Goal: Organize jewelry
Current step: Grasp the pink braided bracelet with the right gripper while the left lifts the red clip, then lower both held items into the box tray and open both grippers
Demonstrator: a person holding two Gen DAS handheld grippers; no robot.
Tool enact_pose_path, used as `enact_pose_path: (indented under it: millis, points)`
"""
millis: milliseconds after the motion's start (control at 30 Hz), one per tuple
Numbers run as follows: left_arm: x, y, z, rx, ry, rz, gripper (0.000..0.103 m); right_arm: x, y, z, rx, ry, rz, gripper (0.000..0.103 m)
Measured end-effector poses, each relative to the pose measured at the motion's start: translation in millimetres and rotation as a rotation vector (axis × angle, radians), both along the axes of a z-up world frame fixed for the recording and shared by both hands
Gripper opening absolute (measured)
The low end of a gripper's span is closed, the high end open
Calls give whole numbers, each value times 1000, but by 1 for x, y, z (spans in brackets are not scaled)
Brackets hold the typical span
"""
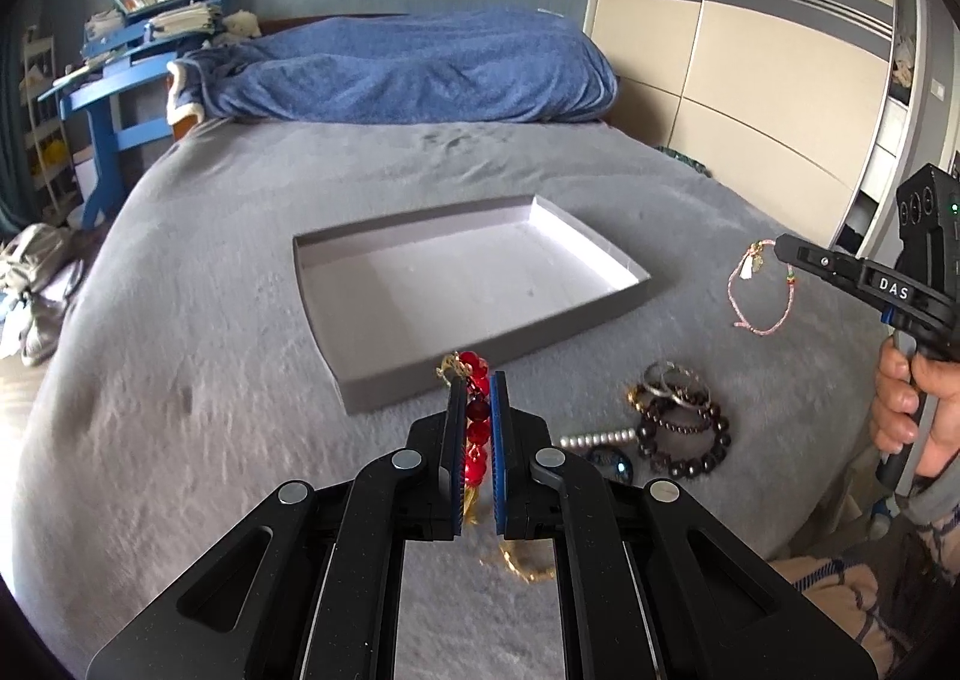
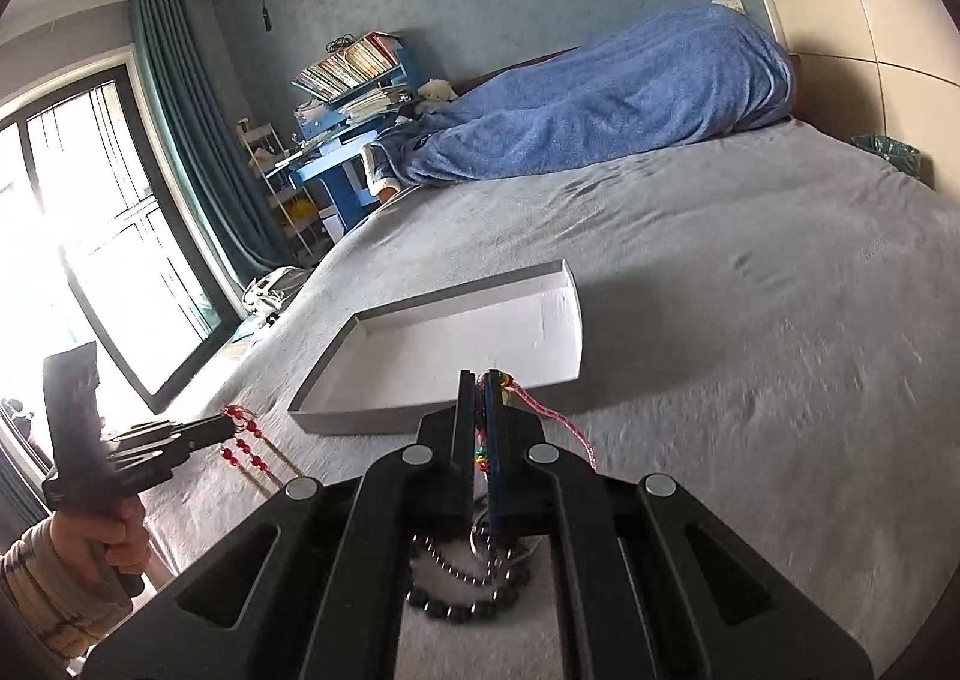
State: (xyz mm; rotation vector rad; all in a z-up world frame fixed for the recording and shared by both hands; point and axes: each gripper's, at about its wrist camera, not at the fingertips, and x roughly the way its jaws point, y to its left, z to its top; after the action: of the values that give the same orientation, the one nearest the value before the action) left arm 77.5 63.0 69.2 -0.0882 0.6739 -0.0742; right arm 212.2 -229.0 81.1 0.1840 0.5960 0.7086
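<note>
On the grey bed, a shallow grey tray with a bare white floor, nothing inside. Just in front of its near wall, left gripper raised off the bed, jaws closed narrowly on a red bead bracelet with gold tassels hanging below. To the right, right gripper held by a hand, jaws pinched on a pink cord bracelet dangling above the bed. Near the tray's front corner, a pile of dark bead bracelets and silver rings.
</note>
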Motion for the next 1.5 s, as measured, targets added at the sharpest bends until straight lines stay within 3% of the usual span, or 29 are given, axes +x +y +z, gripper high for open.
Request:
enact_pose_path:
  millis: [433, 700, 900, 1033, 1233, 1367, 1400, 1500]
  points:
    - [49, 25, 42, 3, -77, 30, 8, 44, 66, 5, -91, -26, 76, 3]
    - [92, 37, 45, -9, -73, 41, 8, 80, 119, 2, -177, -49, 121, 3]
    - [121, 41, 26, -15, -33, 52, 8, 98, 152, -22, -295, -50, 146, 3]
    - [133, 38, -3, -9, 27, 52, 8, 107, 165, -45, -353, -24, 156, 3]
    - [133, 32, -39, -9, 104, 44, 8, 107, 170, -69, -386, 27, 172, 3]
    - [130, 28, -48, -5, 126, 38, 8, 107, 167, -74, -382, 54, 169, 4]
    - [129, 28, -49, 0, 128, 39, 9, 106, 166, -74, -379, 58, 165, 6]
    - [121, 26, -49, -7, 118, 51, 35, 101, 160, -70, -354, 54, 160, 30]
